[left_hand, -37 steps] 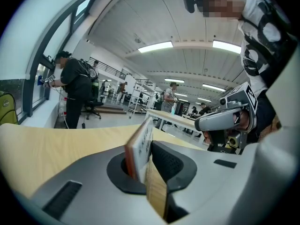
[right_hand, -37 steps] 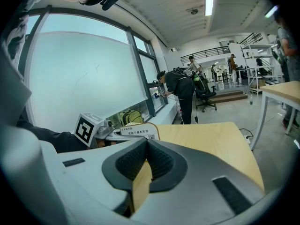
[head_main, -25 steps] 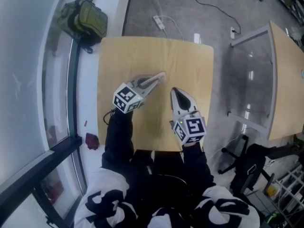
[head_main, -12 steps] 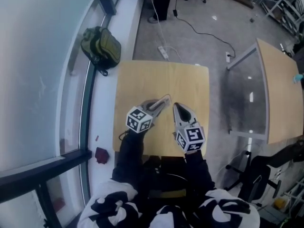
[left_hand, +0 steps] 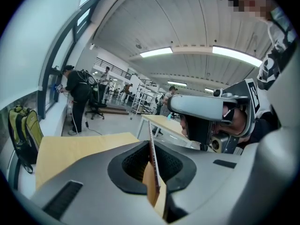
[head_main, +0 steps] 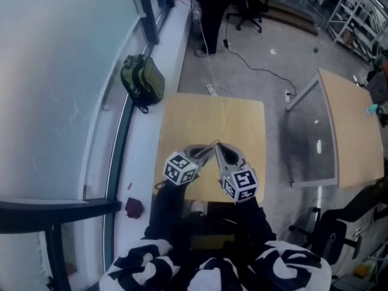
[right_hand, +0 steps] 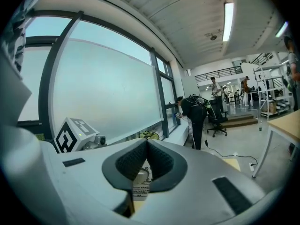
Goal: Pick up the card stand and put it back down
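A thin clear card stand (left_hand: 153, 165) stands edge-on between the jaws of my left gripper (left_hand: 151, 146), which is shut on it. In the head view both grippers hang over the near half of the wooden table (head_main: 200, 117). The left gripper (head_main: 208, 147) and right gripper (head_main: 217, 146) have their tips almost touching, and the stand is too thin to make out there. The right gripper (right_hand: 146, 143) has its jaws closed together at the tips. A printed white label (right_hand: 140, 187) shows in the gap behind its pads. The right gripper (left_hand: 172, 103) shows close at the right of the left gripper view.
A green backpack (head_main: 143, 80) lies on the window ledge left of the table. A second wooden table (head_main: 348, 126) stands at the right across bare floor. A power strip (head_main: 212, 90) and cables lie beyond the far edge. A person (head_main: 212, 5) stands further back.
The two grippers have drawn together until their tips nearly meet, with the right one swinging left. The head camera has risen, so the table looks smaller and more of the room shows.
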Demonstrator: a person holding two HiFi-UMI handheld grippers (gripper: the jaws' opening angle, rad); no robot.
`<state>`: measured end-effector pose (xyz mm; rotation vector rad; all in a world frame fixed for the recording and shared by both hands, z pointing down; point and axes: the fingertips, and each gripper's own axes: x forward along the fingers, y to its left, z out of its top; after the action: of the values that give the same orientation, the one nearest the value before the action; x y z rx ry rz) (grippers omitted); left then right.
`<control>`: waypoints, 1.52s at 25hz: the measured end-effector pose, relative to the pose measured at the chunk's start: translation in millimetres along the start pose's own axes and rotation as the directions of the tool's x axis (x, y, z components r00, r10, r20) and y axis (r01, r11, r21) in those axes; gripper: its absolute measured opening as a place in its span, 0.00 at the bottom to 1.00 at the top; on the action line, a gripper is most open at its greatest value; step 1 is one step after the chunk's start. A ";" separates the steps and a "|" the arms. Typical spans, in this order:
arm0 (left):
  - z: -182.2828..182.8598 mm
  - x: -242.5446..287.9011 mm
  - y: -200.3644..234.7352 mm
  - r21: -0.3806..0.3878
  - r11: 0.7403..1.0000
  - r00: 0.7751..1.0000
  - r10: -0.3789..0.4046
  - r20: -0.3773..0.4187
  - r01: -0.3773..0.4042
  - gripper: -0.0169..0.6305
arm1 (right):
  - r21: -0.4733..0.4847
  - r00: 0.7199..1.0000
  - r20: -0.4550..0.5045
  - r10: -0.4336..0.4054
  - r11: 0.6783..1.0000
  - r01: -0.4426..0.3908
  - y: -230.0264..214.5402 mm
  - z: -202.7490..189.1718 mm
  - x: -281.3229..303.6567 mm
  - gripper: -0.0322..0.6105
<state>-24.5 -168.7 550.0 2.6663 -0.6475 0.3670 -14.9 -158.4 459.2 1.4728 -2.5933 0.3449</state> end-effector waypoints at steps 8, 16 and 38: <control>46.3 -46.1 -14.5 0.060 0.996 0.992 0.055 0.116 -0.062 0.06 | -0.075 0.996 0.088 -0.028 0.997 0.035 37.1 28.7 -17.3 0.08; 59.6 -76.4 -11.3 0.049 0.982 0.966 0.168 0.197 -0.181 0.06 | -0.093 0.991 0.125 -0.035 0.995 0.047 50.1 37.8 -26.6 0.08; 107.9 -147.5 -7.6 0.054 0.848 0.765 0.446 0.465 -0.527 0.06 | -0.080 0.977 0.130 -0.170 0.980 0.181 46.9 37.9 -18.8 0.08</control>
<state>-130.4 -149.7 402.1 2.7331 -1.5399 -0.0642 -45.9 -129.8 412.2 1.7254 -2.5056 0.1164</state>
